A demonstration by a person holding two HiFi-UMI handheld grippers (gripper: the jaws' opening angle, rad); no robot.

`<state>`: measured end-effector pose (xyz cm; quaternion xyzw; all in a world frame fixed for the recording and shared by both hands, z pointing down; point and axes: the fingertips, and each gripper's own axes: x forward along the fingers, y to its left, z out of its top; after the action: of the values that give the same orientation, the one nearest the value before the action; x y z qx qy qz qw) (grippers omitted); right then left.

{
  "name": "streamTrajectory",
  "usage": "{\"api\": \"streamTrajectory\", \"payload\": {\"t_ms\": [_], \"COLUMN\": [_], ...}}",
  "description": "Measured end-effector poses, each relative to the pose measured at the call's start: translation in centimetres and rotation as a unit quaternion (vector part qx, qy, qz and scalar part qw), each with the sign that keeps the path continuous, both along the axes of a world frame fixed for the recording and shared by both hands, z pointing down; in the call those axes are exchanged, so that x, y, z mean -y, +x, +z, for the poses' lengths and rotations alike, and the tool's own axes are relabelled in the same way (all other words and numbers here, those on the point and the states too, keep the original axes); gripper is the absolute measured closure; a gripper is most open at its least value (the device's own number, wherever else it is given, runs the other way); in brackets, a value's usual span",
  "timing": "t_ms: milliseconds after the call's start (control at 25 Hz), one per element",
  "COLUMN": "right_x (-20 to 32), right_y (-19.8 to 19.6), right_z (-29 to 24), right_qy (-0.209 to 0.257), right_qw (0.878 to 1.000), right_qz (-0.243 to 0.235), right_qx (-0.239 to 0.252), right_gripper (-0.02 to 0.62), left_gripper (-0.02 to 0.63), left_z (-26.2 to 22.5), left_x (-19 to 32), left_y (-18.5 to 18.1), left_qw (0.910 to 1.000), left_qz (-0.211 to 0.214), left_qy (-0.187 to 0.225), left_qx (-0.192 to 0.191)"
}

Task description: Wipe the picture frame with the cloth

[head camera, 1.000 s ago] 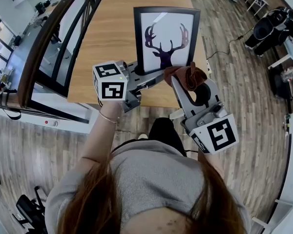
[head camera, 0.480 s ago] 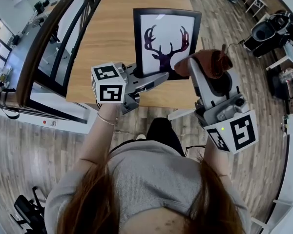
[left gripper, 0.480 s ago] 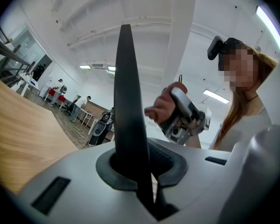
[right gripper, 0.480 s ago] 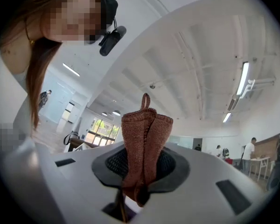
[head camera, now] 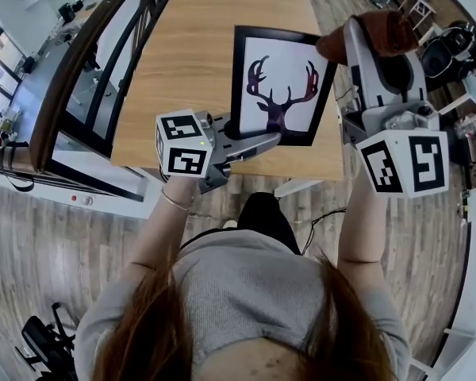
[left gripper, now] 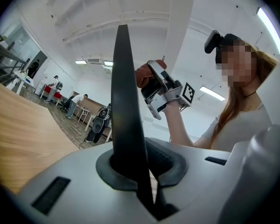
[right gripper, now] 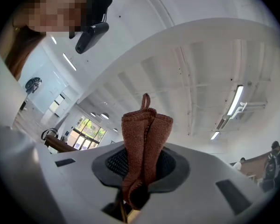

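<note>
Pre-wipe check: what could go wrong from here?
1. The left gripper clamps the picture frame only at one lower edge; pressure from the cloth near the top corner might twist or slip it.
2. The frame is close to the table's front edge, so a slip could drop it.
3. The cloth is bunched in the right gripper; bare gripper tips may scrape the picture.

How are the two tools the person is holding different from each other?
The left tool pinches the picture frame at its lower corner; the right tool pinches a brown cloth. The left tool sits low, near the table's front edge, while the right tool is held high beside the frame's top right corner. Both are grey, and both are shut on something.
</note>
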<state>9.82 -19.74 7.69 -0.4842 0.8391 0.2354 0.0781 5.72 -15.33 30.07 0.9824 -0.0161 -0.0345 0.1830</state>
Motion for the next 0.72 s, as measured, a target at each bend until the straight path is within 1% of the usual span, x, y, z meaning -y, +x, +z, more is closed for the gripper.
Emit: {"api": "streamTrajectory", "payload": {"t_ms": [160,320,440,600,720], "right_x": [0.7,0.4,-0.1,-0.6,-1.2], "right_y": [0.4,0.3,0.3,0.2,0.3], "right_z": [2.0,3.8,4.8,6.5,7.6], "right_qy": [-0.013,-0.027,-0.04,-0.062,-0.08], "right_qw": [1.0,1.0,0.999,0.998,0.996], "right_qz": [-0.004,-0.008,-0.016,-0.026,-0.033], "right_qx": [0.006,0.002,0.01,-0.006,-0.004], "right_gripper": [0.499,0.499,0.499,0.499,0.499], "left_gripper": [0.558,0.558,0.558,0.558,0.558], "left_z": [0.0,0.0,-0.1,0.0,0.0], "left_x": [-0.1,-0.1,-0.2,0.0,0.0], "left_y": [0.2,0.2,0.1,0.2,0.2], "left_qw": [0.9999,0.9999,0.9999,0.9998,0.9997], "left_qz": [0.004,-0.006,-0.01,-0.014,-0.015], "left_qy": [-0.008,-0.005,-0.009,-0.008,-0.01], "left_qx": [-0.014,-0.009,-0.011,-0.009,-0.013]}}
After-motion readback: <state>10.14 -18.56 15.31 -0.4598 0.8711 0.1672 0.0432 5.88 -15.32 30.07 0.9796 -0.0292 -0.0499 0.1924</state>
